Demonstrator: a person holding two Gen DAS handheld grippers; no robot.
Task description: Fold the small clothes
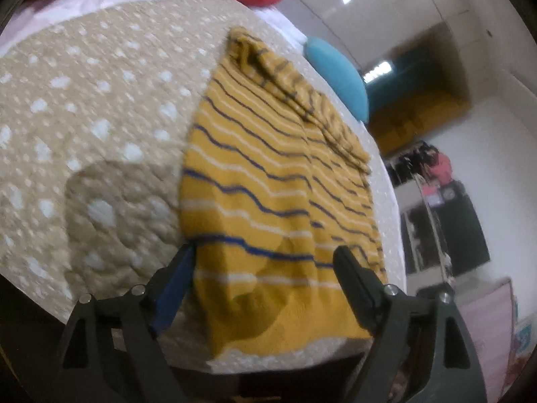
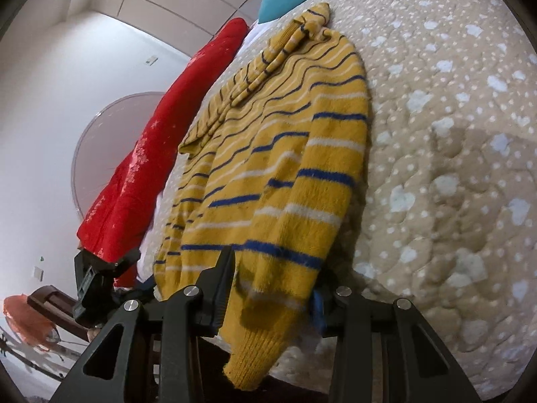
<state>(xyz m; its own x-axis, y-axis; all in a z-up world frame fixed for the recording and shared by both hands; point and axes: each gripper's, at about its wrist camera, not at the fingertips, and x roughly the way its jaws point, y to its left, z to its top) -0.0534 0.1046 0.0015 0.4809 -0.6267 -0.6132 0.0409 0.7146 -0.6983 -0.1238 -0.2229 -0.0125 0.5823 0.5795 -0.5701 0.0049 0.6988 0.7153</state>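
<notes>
Right gripper (image 2: 272, 288) straddles the yellow striped sweater (image 2: 268, 168) hem, fingers apart, nothing pinched; left gripper (image 1: 265, 268) likewise wide open; sweater lies on the bed (image 2: 453, 134); likely next: pinching hem, folding upward.

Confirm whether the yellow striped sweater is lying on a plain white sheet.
No, the yellow striped sweater lies on a tan quilted bedspread dotted with white spots.

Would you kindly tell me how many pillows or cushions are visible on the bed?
2: a turquoise cushion at the bed's far edge beyond the yellow striped knitted sweater, and a red cushion alongside it. Others may be hidden.
</notes>
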